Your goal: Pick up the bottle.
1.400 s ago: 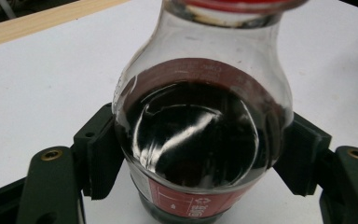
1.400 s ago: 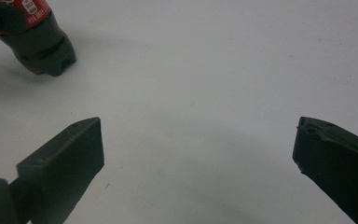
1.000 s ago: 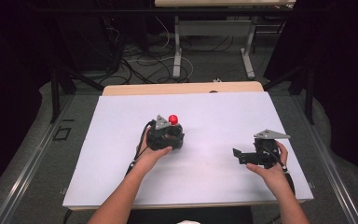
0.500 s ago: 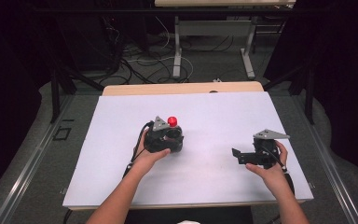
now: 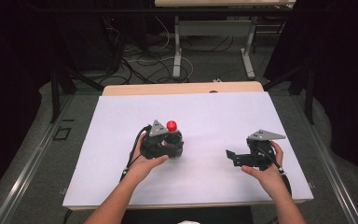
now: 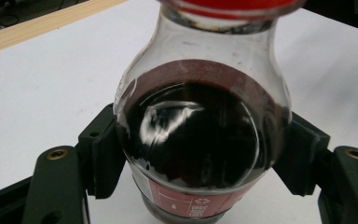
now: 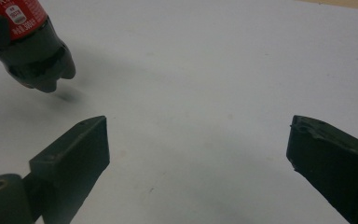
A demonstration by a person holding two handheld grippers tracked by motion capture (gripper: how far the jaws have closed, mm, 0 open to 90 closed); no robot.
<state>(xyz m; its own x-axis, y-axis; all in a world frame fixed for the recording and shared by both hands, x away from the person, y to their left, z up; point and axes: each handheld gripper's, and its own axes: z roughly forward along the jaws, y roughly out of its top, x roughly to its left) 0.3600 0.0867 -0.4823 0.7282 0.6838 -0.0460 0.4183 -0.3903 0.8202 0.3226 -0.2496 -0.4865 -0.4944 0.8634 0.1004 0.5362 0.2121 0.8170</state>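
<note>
Already we have the bottle [image 6: 200,140] clamped at its belly between the pads of our left gripper [image 5: 164,145], red cap [image 5: 171,125] pointing away from the hand and its base clear of the white table [image 5: 214,116]. Our right gripper [image 5: 242,156] holds nothing, its jaws wide though they have just been closing a little. From it, the bottle sits well off, ahead of its jaws, its long axis tilted, so the left is plainly nearer.

The bottle's [image 6: 200,140] red label [image 6: 191,203] print is too blurred to read.
</note>
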